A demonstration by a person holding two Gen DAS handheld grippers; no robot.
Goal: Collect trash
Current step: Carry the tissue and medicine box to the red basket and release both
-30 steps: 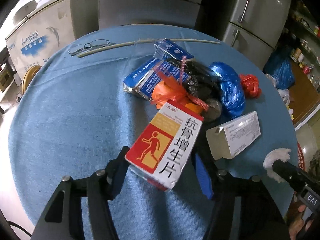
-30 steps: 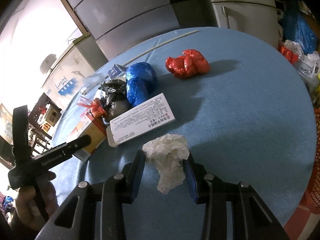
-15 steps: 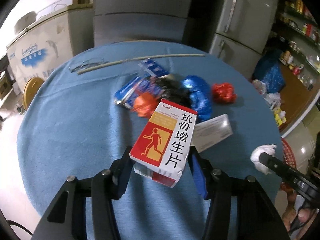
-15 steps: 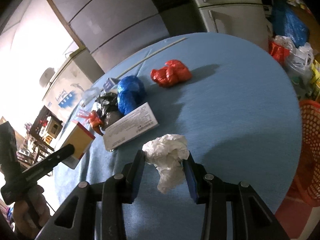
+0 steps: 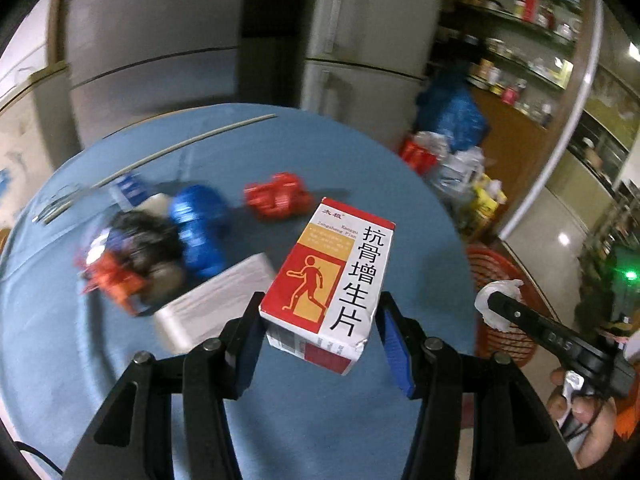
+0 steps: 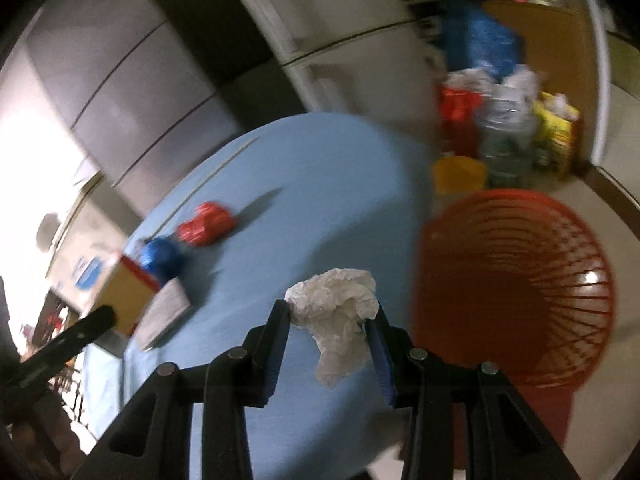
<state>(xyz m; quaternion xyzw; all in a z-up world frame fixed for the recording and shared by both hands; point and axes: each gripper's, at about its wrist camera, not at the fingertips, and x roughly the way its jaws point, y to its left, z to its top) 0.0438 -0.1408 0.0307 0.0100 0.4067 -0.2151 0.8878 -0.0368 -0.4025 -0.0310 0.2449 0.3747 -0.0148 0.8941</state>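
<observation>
Left wrist: left gripper pinching red-and-white cardboard medicine box above blue round table. Right wrist: right gripper clamping crumpled white tissue beside red plastic mesh basket.

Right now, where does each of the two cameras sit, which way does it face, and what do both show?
Left wrist: behind the left claw, facing across the blue table; it grips the medicine box; the person's right hand shows.
Right wrist: behind the right claw gripping the crumpled tissue, facing the table edge and red basket.
Shared: table, box, basket, red and blue wads.
</observation>
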